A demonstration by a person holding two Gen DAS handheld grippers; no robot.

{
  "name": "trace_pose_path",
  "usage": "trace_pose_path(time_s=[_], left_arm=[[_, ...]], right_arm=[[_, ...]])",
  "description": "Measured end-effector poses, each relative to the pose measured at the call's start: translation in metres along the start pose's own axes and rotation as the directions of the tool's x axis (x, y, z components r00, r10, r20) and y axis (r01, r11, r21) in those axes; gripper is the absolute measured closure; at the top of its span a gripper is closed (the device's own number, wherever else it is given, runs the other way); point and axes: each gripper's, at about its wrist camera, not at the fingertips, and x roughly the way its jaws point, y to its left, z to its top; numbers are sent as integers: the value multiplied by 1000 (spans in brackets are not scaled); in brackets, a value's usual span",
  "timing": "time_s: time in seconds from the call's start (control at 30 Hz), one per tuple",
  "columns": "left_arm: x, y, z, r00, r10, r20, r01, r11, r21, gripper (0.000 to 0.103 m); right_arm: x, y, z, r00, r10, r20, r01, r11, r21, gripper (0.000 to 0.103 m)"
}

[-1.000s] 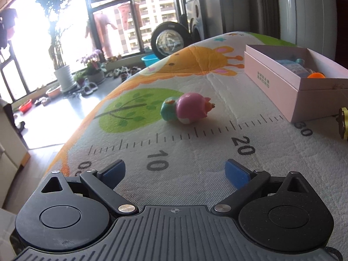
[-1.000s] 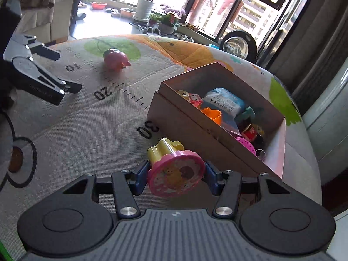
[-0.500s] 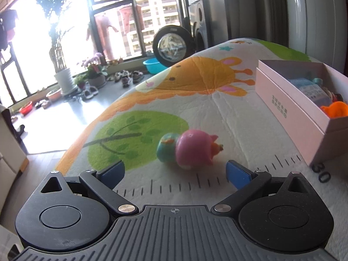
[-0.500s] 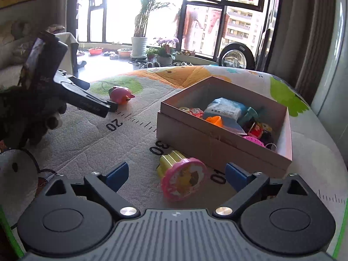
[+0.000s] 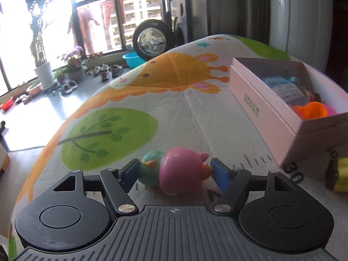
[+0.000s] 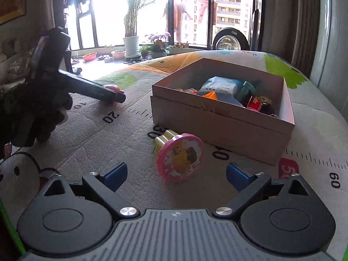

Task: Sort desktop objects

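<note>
Left gripper (image 5: 174,171) now closing around pink pig toy (image 5: 182,174); right gripper (image 6: 176,174) released stamp (image 6: 178,158)

Open mat (image 6: 91,134) left of box (image 6: 217,126); stamp toy (image 6: 178,158) perhaps touching it

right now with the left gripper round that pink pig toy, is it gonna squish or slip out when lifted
The pink pig toy looks glossy and rounded, so it may well slip or rotate between the blue pads. The left gripper is closing along its length, teal end to snout, probably a less stable hold. It looks hollow, likely light and somewhat squashy.
</note>
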Motion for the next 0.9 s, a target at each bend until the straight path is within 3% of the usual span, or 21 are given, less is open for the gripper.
trace_pose_path(time_s=[0.1,0.27,0.4,0.57,0.7,0.87,0.9], left_arm=[[-24,-19,-23,997,-72,9,72,997,20,24],[-43,-40,-47,994,-105,18,104,994,30,6],[-48,-41,-52,994,-97,45,95,995,42,5],[-43,-42,-51,995,-87,40,86,996,32,3],[-47,-40,-53,995,-71,75,71,997,13,3],[-50,-35,-54,993,-80,88,82,997,-13,3],[-50,-35,-54,993,-84,88,85,996,-14,3]], right_arm=[[2,-3,1,1000,1,-11,-1,1000,22,5],[2,-6,5,1000,2,-27,-1,999,43,5],[8,-6,9,1000,-5,-30,7,997,73,9],[21,-4,13,998,-2,-67,7,997,80,37],[21,-7,19,998,2,-67,5,995,95,49],[14,-5,33,997,-2,-77,8,997,82,80],[12,-3,36,996,-14,-84,19,998,64,82]])
